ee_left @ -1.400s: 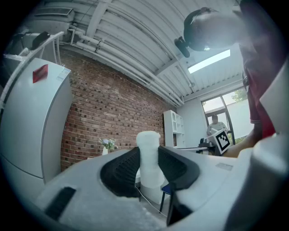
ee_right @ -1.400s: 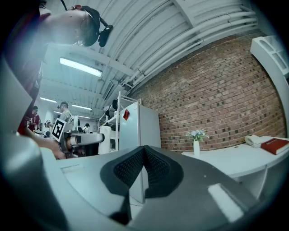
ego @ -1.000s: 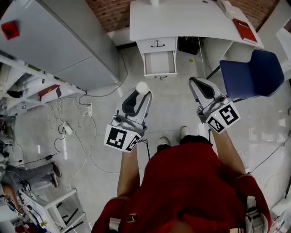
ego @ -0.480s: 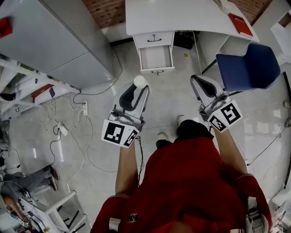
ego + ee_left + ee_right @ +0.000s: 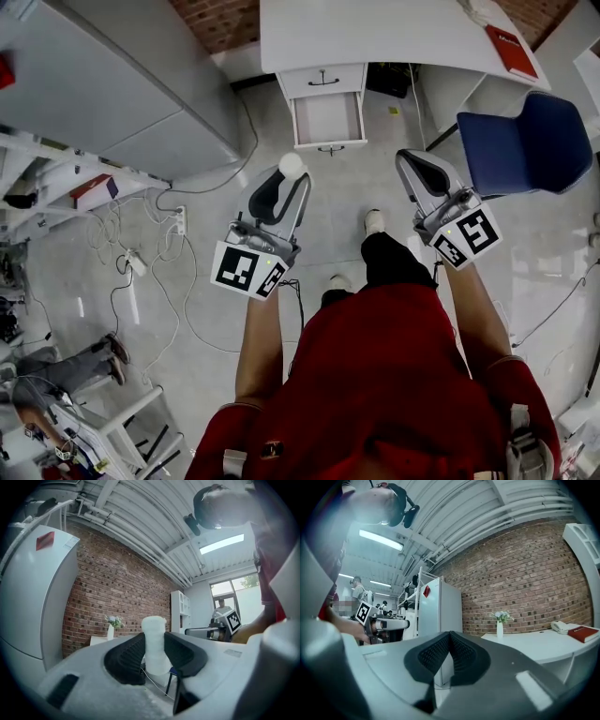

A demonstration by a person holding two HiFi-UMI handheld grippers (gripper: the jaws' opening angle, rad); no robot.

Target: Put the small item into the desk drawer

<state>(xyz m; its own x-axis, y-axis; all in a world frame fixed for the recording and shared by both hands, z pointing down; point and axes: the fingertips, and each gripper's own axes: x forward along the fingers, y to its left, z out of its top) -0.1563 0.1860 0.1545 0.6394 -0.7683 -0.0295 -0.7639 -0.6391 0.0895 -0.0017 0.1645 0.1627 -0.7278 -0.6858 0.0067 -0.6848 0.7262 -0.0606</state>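
White desk w/ a red book near its right edge. Grey floor: loose cables + power strip, blue chair beside desk.

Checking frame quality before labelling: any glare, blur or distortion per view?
Head view: evenly lit, sharp, desk edge bowed by the lens. Left gripper view: heavy fisheye, dark corners, window blown out, white item fairly sharp. Right gripper view: ceiling light flares, hazy left side.
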